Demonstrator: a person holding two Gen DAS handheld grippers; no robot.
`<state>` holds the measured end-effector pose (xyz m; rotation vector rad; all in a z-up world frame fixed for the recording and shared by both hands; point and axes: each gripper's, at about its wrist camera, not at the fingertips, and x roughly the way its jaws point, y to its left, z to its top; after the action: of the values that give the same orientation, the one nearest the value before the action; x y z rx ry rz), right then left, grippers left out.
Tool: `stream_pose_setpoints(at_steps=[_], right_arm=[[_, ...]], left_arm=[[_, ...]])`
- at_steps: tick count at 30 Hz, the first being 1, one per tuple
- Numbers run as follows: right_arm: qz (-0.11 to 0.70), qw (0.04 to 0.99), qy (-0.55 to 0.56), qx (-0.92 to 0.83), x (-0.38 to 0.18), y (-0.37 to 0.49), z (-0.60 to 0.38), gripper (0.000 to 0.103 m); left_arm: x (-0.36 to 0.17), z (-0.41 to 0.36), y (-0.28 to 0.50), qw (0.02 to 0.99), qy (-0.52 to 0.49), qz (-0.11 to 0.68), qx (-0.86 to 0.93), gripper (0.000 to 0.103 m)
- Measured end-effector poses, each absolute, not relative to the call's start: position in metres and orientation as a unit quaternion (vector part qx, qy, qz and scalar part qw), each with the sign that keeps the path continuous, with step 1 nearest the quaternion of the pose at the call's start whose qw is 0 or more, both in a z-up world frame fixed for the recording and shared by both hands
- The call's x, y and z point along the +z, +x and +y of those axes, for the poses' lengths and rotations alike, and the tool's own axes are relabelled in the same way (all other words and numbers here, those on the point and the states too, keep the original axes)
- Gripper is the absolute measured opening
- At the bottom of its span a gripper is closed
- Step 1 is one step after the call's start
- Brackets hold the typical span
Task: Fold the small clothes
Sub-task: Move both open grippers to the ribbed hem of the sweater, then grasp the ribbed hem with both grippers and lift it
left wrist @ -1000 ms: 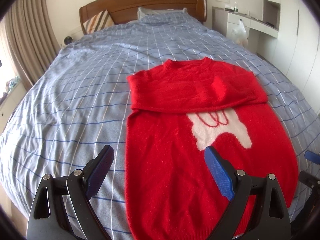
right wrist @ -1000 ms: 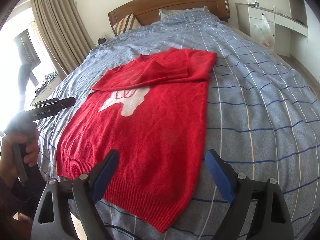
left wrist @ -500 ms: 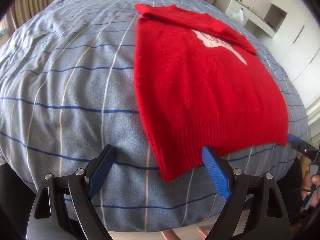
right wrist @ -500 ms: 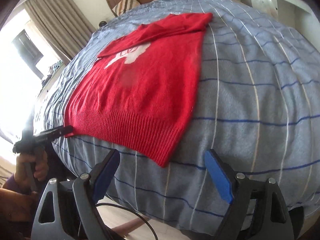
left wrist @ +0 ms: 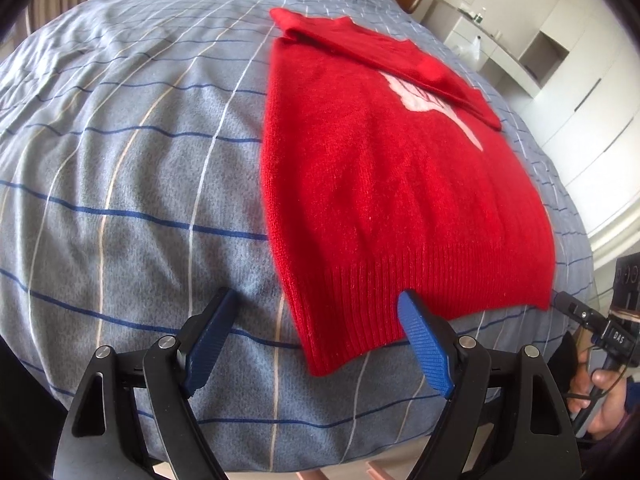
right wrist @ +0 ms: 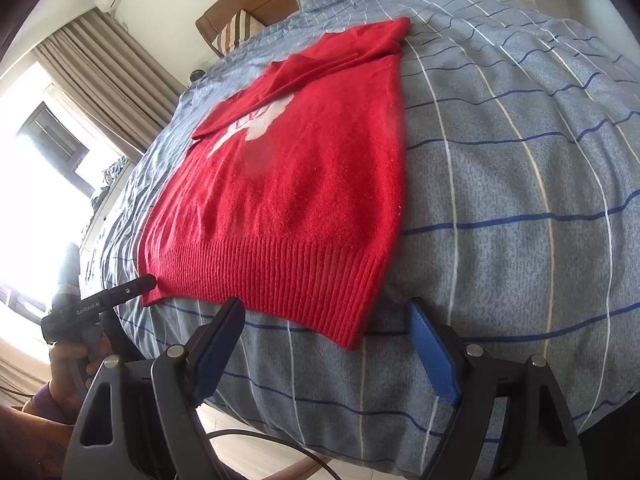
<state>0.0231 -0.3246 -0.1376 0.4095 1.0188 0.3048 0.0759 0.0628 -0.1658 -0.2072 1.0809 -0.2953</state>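
A red knit sweater (left wrist: 380, 184) with a white motif lies flat on the bed, its sleeves folded across the chest. Its ribbed hem faces me at the foot edge. My left gripper (left wrist: 316, 298) hovers open over the hem's left corner (left wrist: 320, 360), and that corner lies between the blue pads without being pressed. In the right wrist view the sweater (right wrist: 288, 200) runs away to the upper left. My right gripper (right wrist: 325, 304) stands open around the hem's right corner (right wrist: 348, 336), and its pads are clear of the cloth.
The bed wears a blue-grey checked cover (left wrist: 120, 200), with a wooden headboard (right wrist: 248, 4) and a striped pillow (right wrist: 232, 32) at the far end. A white desk (left wrist: 500, 48) and cupboards stand to the right, curtains (right wrist: 100, 68) and a bright window to the left. A hand (right wrist: 72, 364) holds the other gripper.
Both grippers came down and tilted toward the foot of the bed, from a high view of the whole sweater to its hem corners. Over the last half second they barely moved.
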Motion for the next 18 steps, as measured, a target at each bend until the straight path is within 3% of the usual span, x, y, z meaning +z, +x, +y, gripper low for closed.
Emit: stream_pose_setpoints(at_steps=[12, 18], right_arm=[[0.47, 0.859, 0.142, 0.146, -0.123, 0.011, -0.329, 0.082], [0.479, 0.841, 0.188, 0.167, -0.131, 0.02, -0.336, 0.079]], left_arm=[[-0.166, 0.071, 0.074, 0.839, -0.116, 0.51, -0.147, 0.083], [-0.166, 0.071, 0.072, 0.843, -0.121, 0.505, -0.139, 0.068]])
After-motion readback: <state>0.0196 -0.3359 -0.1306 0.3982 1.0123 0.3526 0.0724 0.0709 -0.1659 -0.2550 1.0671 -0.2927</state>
